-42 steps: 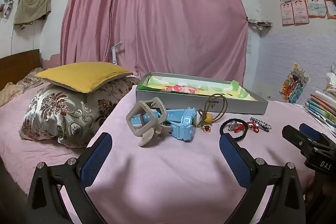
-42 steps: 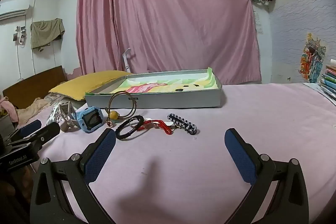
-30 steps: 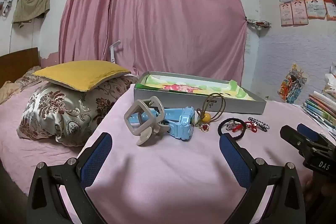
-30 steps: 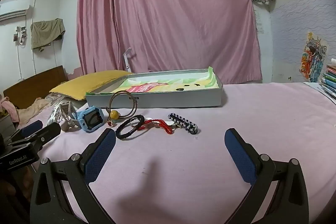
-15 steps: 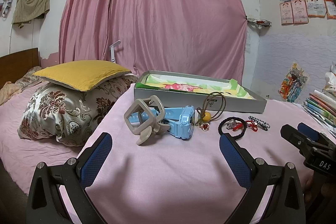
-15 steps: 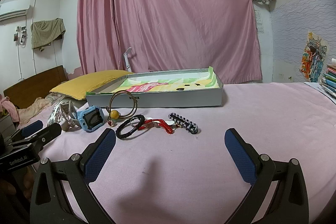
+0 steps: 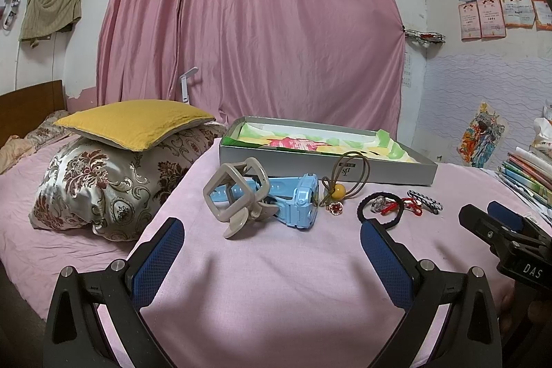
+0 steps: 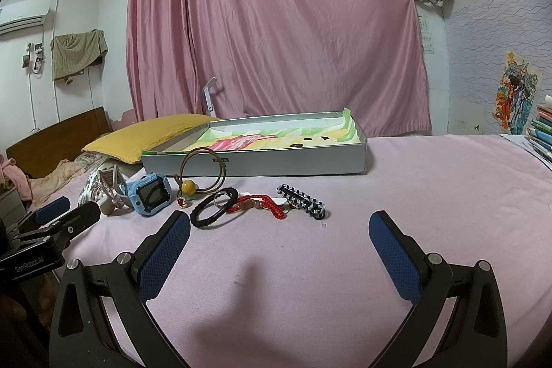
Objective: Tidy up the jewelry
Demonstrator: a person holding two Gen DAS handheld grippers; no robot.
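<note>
On the pink cover in front of me I count one grey box (image 8: 255,161) at the far side, one blue watch (image 8: 150,198), one beige hair claw (image 7: 236,194), one brown cord loop with a single yellow bead (image 8: 189,187) and one black braided band (image 8: 214,208). To the right of those lie one red cord (image 8: 265,202) and one black-and-white checked clip (image 8: 302,199). Off to the left I count two pillows, one yellow (image 7: 134,123) on one floral (image 7: 103,181), and I hold two grippers, my left gripper (image 7: 272,250) and my right gripper (image 8: 279,250), each with two blue pads spread wide.
</note>
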